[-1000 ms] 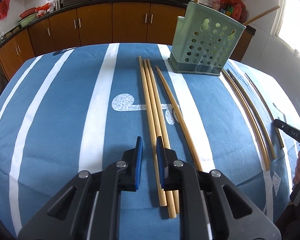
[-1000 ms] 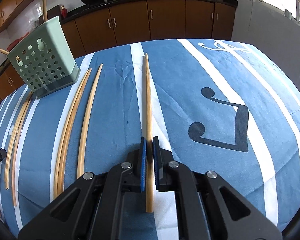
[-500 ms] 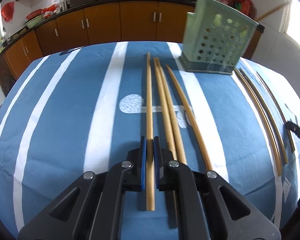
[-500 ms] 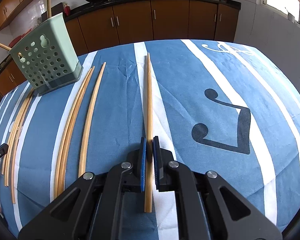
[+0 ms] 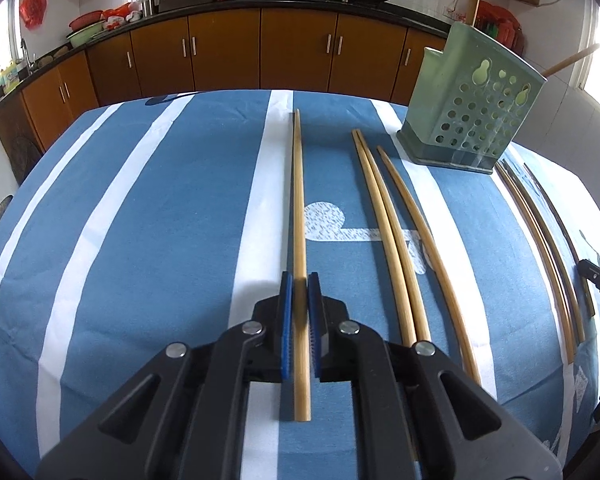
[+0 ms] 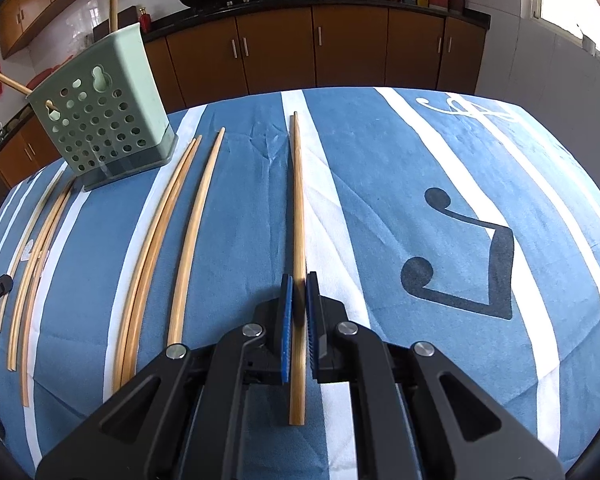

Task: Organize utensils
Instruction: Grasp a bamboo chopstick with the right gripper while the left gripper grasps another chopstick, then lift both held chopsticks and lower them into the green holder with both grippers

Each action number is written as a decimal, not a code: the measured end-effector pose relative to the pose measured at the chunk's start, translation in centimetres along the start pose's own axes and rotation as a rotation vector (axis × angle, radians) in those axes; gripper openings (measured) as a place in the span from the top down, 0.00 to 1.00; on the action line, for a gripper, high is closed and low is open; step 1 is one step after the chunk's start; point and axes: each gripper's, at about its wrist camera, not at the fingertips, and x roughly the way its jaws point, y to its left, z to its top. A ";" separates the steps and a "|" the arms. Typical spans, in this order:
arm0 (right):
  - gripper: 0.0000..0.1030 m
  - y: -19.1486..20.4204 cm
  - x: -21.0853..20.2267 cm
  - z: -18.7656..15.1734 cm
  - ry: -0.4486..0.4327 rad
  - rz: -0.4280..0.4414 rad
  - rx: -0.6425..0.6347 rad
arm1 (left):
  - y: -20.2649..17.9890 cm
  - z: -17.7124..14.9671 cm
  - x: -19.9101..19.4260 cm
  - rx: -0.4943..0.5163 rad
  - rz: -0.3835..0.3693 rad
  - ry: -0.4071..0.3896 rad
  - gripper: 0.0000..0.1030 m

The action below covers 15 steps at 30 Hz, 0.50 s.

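1. Counter (image 5: 140, 240), draped in a blue cloth with white stripes, carried all the items.
2. Green perforated utensil holder (image 5: 472, 120) stood upright at the far side, with two sticks rising from it.
3. Left tongs (image 5: 300, 316) were clenched on a wooden chopstick (image 5: 299, 200); its long axis ran straight away from the camera, tip pointing toward the far cabinets.
4. Right tongs (image 6: 299, 312) were likewise clenched on a second chopstick (image 6: 298, 200), its long axis also pointing directly away.
5. Three loose chopsticks (image 5: 396, 248) lay on the cloth between the held stick and the holder, roughly parallel, tips toward the holder.
6. Further thin chopsticks (image 5: 540, 240) lay beyond the holder, near the counter's edge.
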 end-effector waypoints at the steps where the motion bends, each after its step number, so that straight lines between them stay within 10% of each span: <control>1: 0.92 0.1 0.0 0.0 -0.002 -0.003 -0.003 | 0.1 0.0 0.0 -0.006 -0.007 0.000 0.90; 15: 0.92 -0.1 0.1 0.1 -0.001 0.005 0.004 | 0.5 0.0 0.0 -0.025 -0.022 -0.001 0.90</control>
